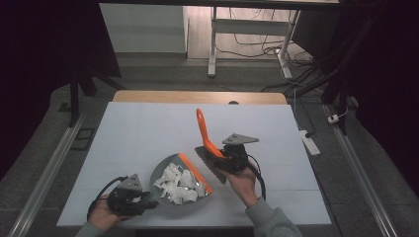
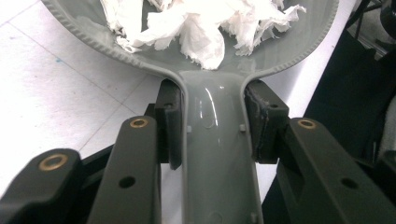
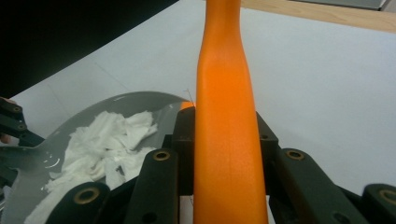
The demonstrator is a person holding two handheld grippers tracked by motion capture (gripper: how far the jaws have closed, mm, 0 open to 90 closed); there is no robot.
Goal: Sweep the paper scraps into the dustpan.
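The left gripper (image 1: 148, 202) holds the grey dustpan (image 1: 163, 175) (paper scraps (image 1: 179, 184) inside); the right gripper (image 1: 223, 157) grips the orange brush (image 1: 203, 132).

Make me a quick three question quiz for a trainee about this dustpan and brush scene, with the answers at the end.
1. True or false: the left gripper is shut on the handle of the grey dustpan.
2. What fills the dustpan? A) coins B) torn white paper C) water
3. Which tool does the right gripper hold, and what colour is its handle?

Key
1. True; its pads press the handle from both sides.
2. B
3. The brush, by its orange handle, bristles down on the white table beside the dustpan's orange lip.
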